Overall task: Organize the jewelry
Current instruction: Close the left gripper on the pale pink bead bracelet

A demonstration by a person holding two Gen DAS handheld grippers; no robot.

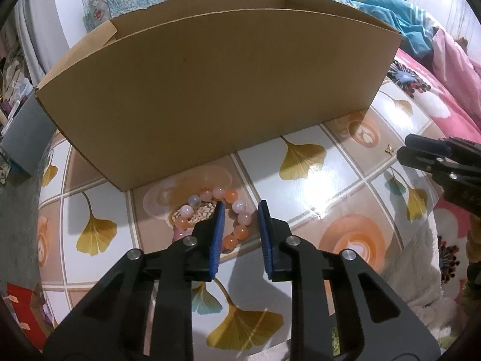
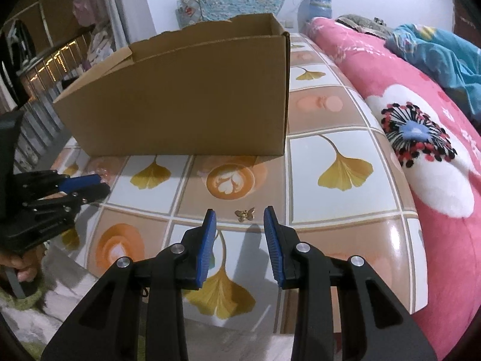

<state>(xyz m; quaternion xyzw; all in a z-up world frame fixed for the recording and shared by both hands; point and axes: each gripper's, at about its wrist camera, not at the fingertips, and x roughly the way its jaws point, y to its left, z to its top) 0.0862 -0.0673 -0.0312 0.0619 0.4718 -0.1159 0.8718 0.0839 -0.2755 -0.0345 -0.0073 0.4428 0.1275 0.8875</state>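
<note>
Landmark: an open-topped cardboard box [image 1: 210, 90] standing on the table [image 1: 330, 180], which wears a glossy cloth printed with ginkgo leaves and latte cups.

Bead bracelet [image 1: 237, 210]: a ring of pink, orange and milky beads lying flat on the cloth just in front of the box's near wall, toward that wall's left half in the left wrist view.

Left gripper [image 1: 240, 210]: pointed down at the bracelet, its blue pads [image 1: 218, 234] part-way apart. The right-hand side of the bead ring lies in the gap; the left finger sits inside the ring and the right finger outside it. The pads stand clear of the beads, so nothing is gripped.

Butterfly charm [image 2: 245, 214]: a small gold butterfly lying flat on the cloth, well in front of the box's right corner, on a brown tile just beyond a latte-cup print.

Right gripper [image 2: 239, 215]: angled down toward the charm, jaws part-way apart and holding nothing. The charm lies on the cloth between the two fingertips, touching neither pad as far as the view shows.

Hand [image 2: 21, 266]: fingers wrapped round the left gripper's handle at the left edge of the right wrist view.

Blanket [image 2: 421, 138]: pink fleece with large white flowers, lying along the table's right edge, to the right of the box.
</note>
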